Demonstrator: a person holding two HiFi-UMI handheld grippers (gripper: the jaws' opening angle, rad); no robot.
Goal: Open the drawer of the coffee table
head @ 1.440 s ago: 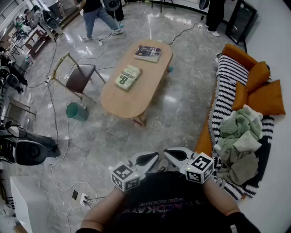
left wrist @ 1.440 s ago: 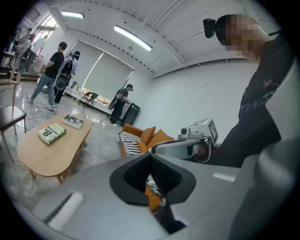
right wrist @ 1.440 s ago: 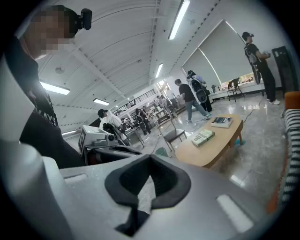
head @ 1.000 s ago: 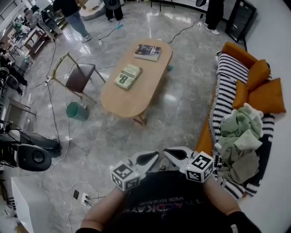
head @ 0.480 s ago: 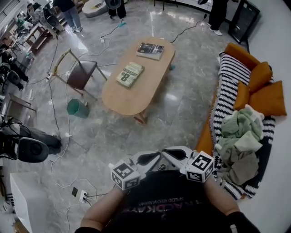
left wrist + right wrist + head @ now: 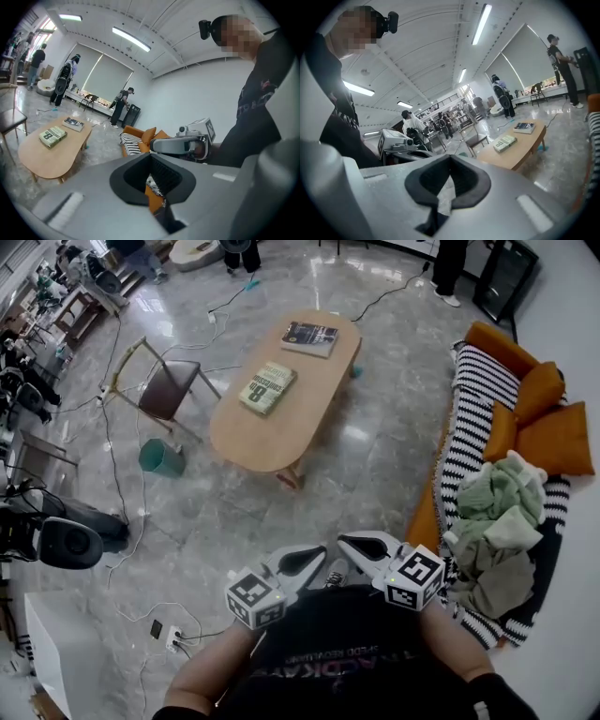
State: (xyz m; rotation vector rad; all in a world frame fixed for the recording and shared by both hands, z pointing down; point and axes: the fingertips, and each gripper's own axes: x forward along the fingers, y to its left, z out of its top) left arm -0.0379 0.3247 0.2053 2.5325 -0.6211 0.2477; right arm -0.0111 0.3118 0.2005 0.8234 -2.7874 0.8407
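The oval wooden coffee table (image 6: 281,418) stands in the middle of the floor, well ahead of me. A green book (image 6: 266,388) and a dark book (image 6: 309,337) lie on it. No drawer front shows from here. Both grippers are held close to the person's chest, far from the table. My left gripper (image 6: 314,559) is shut with nothing in it, and so is my right gripper (image 6: 354,545). Their tips point toward each other. The table (image 6: 51,150) also shows in the left gripper view, and the table (image 6: 518,145) in the right gripper view.
A striped sofa (image 6: 469,427) with orange cushions and a pile of clothes (image 6: 497,521) runs along the right. Left of the table stand a wooden chair (image 6: 159,390) and a green bin (image 6: 161,457). Cables and a power strip (image 6: 173,638) lie on the floor at the left.
A person at the far end has walked off toward the upper left. The head view has shifted a little. Both grippers stay shut by the chest.
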